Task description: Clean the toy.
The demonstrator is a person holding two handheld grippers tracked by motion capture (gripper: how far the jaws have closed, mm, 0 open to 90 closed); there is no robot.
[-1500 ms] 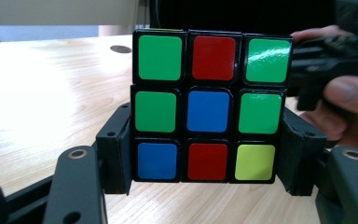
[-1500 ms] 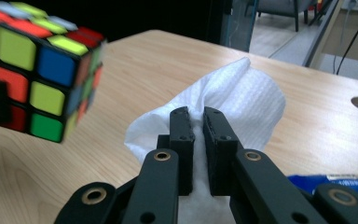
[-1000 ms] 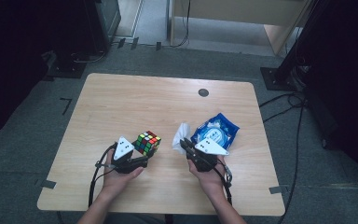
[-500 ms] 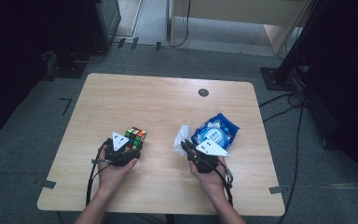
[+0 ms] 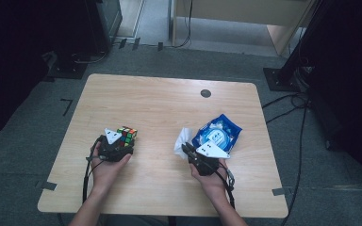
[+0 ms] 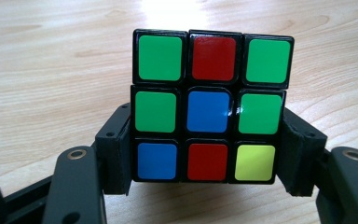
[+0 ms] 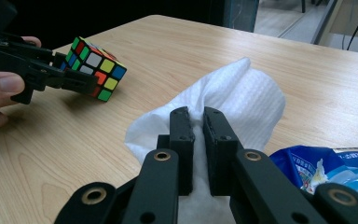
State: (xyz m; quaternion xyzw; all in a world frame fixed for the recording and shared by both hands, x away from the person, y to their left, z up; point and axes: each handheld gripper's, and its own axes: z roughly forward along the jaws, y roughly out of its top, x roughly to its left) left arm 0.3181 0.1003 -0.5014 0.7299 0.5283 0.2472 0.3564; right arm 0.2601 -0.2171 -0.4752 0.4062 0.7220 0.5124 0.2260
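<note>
A scrambled colour cube (image 5: 127,133) (image 6: 209,112) sits at the table's left, just above the wood, with my left gripper (image 5: 124,142) (image 6: 207,156) shut on its two sides. In the right gripper view the cube (image 7: 95,67) hangs tilted in those black jaws beside a hand. My right gripper (image 5: 186,150) (image 7: 198,121) is shut on a crumpled white wipe (image 5: 183,140) (image 7: 242,93), which rests on the table ahead of it.
A blue wipe packet (image 5: 218,133) (image 7: 340,170) lies just right of the white wipe. The wooden table (image 5: 160,103) has a dark round grommet (image 5: 205,93) near its far edge. Cables and dark stands ring the table on the floor.
My left gripper has carried the cube to the left, away from the wipe. The right gripper and the wipe have stayed where they were.
</note>
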